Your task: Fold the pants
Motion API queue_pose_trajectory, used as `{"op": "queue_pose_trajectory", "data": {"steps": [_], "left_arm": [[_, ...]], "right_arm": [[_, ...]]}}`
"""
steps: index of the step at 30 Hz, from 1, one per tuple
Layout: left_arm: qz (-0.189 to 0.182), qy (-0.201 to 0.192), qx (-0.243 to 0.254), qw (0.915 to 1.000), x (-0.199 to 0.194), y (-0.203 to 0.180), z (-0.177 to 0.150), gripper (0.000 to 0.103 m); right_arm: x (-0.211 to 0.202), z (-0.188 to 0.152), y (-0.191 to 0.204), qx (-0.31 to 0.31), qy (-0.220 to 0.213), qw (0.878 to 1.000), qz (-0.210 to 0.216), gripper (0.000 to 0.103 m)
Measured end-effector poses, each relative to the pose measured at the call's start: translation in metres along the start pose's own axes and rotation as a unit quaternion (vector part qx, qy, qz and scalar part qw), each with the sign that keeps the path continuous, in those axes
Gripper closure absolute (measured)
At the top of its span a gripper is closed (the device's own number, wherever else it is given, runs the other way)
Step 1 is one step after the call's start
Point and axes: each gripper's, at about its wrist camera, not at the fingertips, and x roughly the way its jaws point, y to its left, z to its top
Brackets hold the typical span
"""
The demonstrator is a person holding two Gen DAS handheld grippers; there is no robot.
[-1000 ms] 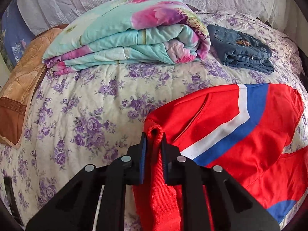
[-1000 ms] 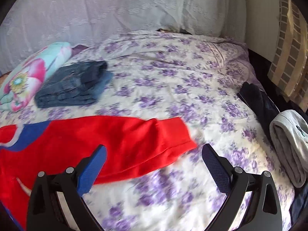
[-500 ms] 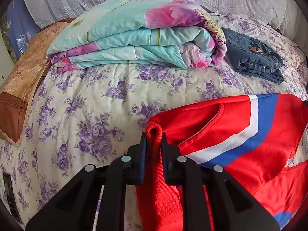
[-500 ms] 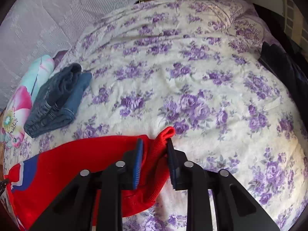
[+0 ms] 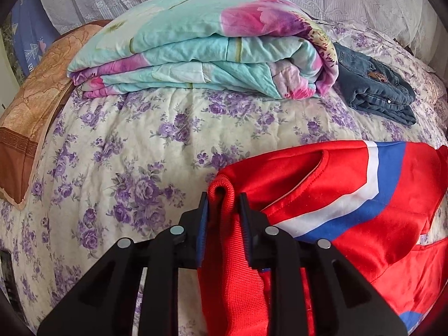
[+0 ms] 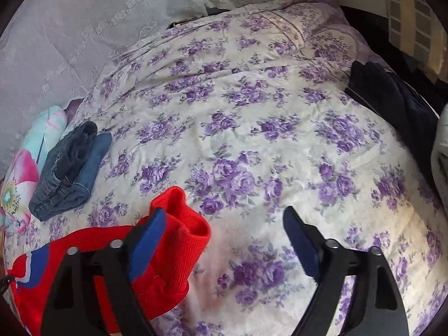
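Observation:
The red pants [image 5: 350, 193] with a white and blue stripe lie on the flowered bedspread [image 5: 145, 145]. My left gripper [image 5: 223, 210] is shut on their ribbed red waistband, which sticks up between the pads. In the right wrist view the pants [image 6: 173, 249] lie bunched at lower left with the ribbed cuff on top. My right gripper [image 6: 224, 240] is open, its left finger [image 6: 145, 238] resting over the cuff, its right finger [image 6: 301, 240] above bare bedspread [image 6: 252, 128].
A folded turquoise and pink quilt [image 5: 201, 44] lies at the back, folded jeans [image 5: 375, 89] beside it, jeans also in the right wrist view [image 6: 70, 173]. A brown pillow [image 5: 30, 106] lies far left. Dark clothes [image 6: 392, 95] and a grey garment [image 6: 441, 154] lie at the right edge.
My right gripper shut on the red cuff, carried it towards the waist end, then opened and let it go. My left gripper stays shut on the waistband and has moved slightly forward.

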Motion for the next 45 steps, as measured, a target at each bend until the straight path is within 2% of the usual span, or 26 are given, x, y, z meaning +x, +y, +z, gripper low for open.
{"op": "queue_pose_trajectory", "data": {"steps": [1, 3, 6, 8, 9, 10, 13, 15, 17, 18, 19, 21, 23, 25, 26, 27, 29, 30, 31, 32, 33, 35, 37, 39, 45], "left_arm": [[0.001, 0.000, -0.002, 1.0000, 0.000, 0.000, 0.000, 0.081], [0.002, 0.000, -0.002, 1.0000, 0.000, -0.001, 0.000, 0.081], [0.001, 0.002, -0.003, 1.0000, 0.000, 0.000, 0.000, 0.080], [-0.001, 0.004, -0.003, 1.0000, 0.001, 0.001, 0.001, 0.080], [-0.001, 0.005, -0.005, 1.0000, 0.001, 0.001, 0.001, 0.080], [-0.001, 0.004, -0.005, 1.0000, 0.001, 0.001, 0.001, 0.080], [0.000, 0.005, -0.004, 1.0000, 0.002, 0.001, 0.001, 0.080], [-0.002, 0.005, -0.009, 0.9999, 0.003, 0.002, 0.001, 0.080], [-0.003, 0.006, -0.014, 0.9999, 0.003, 0.003, 0.001, 0.080], [-0.002, 0.006, -0.014, 0.9999, 0.003, 0.003, 0.001, 0.080], [-0.002, 0.006, -0.013, 0.9999, 0.003, 0.003, 0.001, 0.080], [0.003, 0.004, -0.010, 0.9999, 0.001, 0.002, 0.002, 0.080], [-0.002, -0.001, -0.010, 0.9999, -0.001, 0.000, 0.003, 0.080], [0.003, -0.003, -0.004, 1.0000, 0.002, -0.006, 0.005, 0.078], [0.018, 0.000, 0.000, 0.9998, 0.007, -0.010, 0.005, 0.073], [0.029, 0.003, 0.005, 0.9996, 0.012, -0.013, 0.005, 0.069], [0.046, 0.006, 0.010, 0.9989, 0.019, -0.016, 0.005, 0.061], [0.044, 0.009, 0.009, 0.9989, 0.018, -0.014, 0.005, 0.058], [0.037, 0.008, 0.006, 0.9993, 0.015, -0.011, 0.005, 0.057], [0.026, 0.005, 0.001, 0.9996, 0.007, -0.006, 0.004, 0.053], [0.024, 0.008, -0.002, 0.9997, -0.002, -0.002, 0.002, 0.043], [0.021, -0.007, -0.006, 0.9998, -0.024, 0.008, -0.006, 0.024], [0.013, -0.027, -0.004, 0.9995, -0.048, 0.018, -0.020, 0.020], [0.002, -0.023, -0.005, 0.9997, -0.063, 0.026, -0.036, 0.017], [-0.046, 0.035, -0.019, 0.9981, -0.073, 0.019, -0.103, 0.014]], "right_arm": [[0.003, 0.002, 0.000, 0.007, 0.007, 1.000, 0.011, 0.048], [0.001, 0.003, 0.003, 0.002, 0.007, 1.000, 0.010, 0.051], [-0.018, 0.005, -0.014, 0.032, -0.036, 0.998, -0.035, 0.050], [-0.026, 0.007, -0.025, 0.049, -0.051, 0.997, -0.030, 0.050], [-0.026, 0.008, -0.024, 0.042, -0.045, 0.998, -0.018, 0.048], [-0.020, 0.007, -0.018, 0.024, -0.027, 0.999, -0.001, 0.043], [-0.002, 0.005, 0.004, -0.011, 0.009, 0.999, 0.029, 0.041], [0.014, 0.003, 0.017, -0.026, 0.031, 0.999, 0.032, 0.041], [0.029, -0.004, 0.029, -0.045, 0.060, 0.997, 0.032, 0.054], [0.030, -0.006, 0.035, -0.068, 0.056, 0.996, 0.017, 0.066], [0.028, -0.008, 0.038, -0.086, 0.052, 0.995, 0.005, 0.083], [0.016, -0.005, 0.035, -0.086, 0.027, 0.996, -0.014, 0.091], [0.005, -0.002, 0.029, -0.090, -0.009, 0.995, -0.052, 0.092], [0.019, -0.006, 0.024, -0.091, 0.005, 0.993, -0.079, 0.092], [0.030, -0.010, 0.025, -0.105, 0.002, 0.989, -0.108, 0.091], [0.031, -0.013, 0.030, -0.126, -0.027, 0.983, -0.134, 0.087], [0.031, -0.012, 0.035, -0.137, -0.033, 0.973, -0.184, 0.066], [0.026, -0.008, 0.029, -0.122, -0.029, 0.972, -0.200, 0.042], [0.016, -0.005, 0.021, -0.101, -0.029, 0.974, -0.198, 0.028], [0.004, -0.003, 0.014, -0.082, -0.032, 0.980, -0.177, 0.028], [-0.011, -0.004, 0.007, -0.070, -0.034, 0.985, -0.156, 0.028], [-0.040, -0.018, -0.002, -0.062, -0.034, 0.987, -0.143, 0.026], [-0.070, -0.040, -0.009, -0.067, -0.035, 0.991, -0.113, 0.017], [-0.097, -0.068, -0.017, -0.072, -0.036, 0.992, -0.092, 0.016], [-0.152, -0.154, -0.028, -0.060, -0.029, 0.997, -0.038, 0.008]]}}
